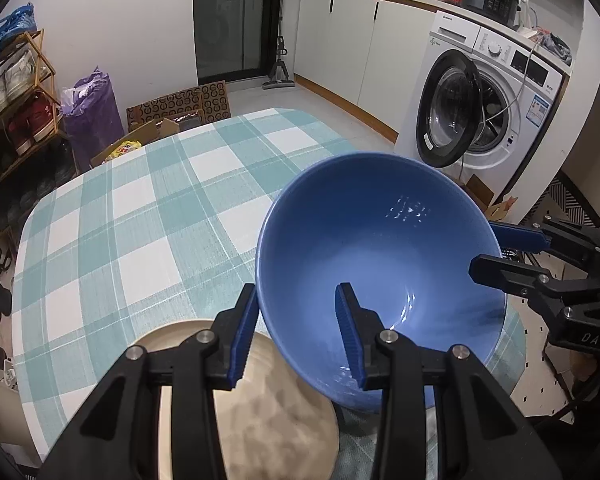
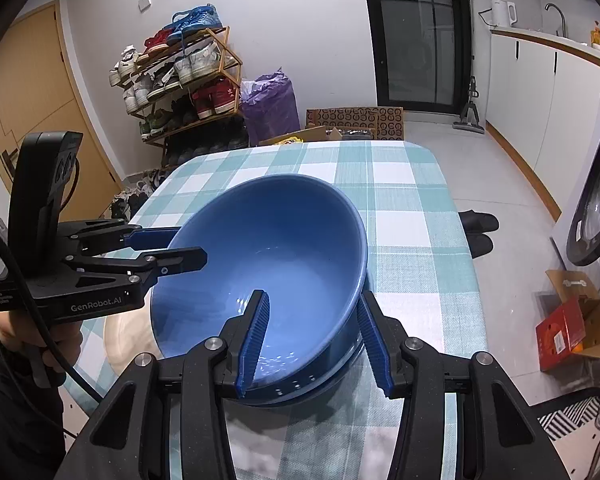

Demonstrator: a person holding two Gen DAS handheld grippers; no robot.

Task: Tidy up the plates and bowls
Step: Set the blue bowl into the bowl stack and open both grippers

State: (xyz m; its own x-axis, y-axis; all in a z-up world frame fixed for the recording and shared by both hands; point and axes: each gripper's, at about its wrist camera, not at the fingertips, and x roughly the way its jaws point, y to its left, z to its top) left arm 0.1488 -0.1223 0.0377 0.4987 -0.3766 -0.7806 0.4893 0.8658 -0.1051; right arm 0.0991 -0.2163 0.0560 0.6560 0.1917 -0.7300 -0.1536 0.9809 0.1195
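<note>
A large blue bowl [image 1: 380,248] [image 2: 268,248] hangs tilted over the near end of the checked table [image 1: 140,200] [image 2: 400,200]. My left gripper [image 1: 298,334] is shut on its left rim, one finger outside the wall and one inside; the right wrist view shows this gripper [image 2: 180,246] from the side. My right gripper [image 2: 316,334] is shut on the opposite rim in the same way, and in the left wrist view this gripper [image 1: 496,252] pinches the bowl's right edge. A second blue dish [image 2: 300,394] lies under the bowl. A beige plate [image 1: 260,420] [image 2: 128,344] sits just left of it.
A washing machine [image 1: 480,112] with its door open stands right of the table. A shoe rack [image 2: 180,80], a purple bag [image 2: 270,104] and flat cardboard [image 2: 356,120] are beyond the far edge. Black slippers [image 2: 476,232] lie on the floor. A person's hand [image 2: 20,336] holds the left gripper.
</note>
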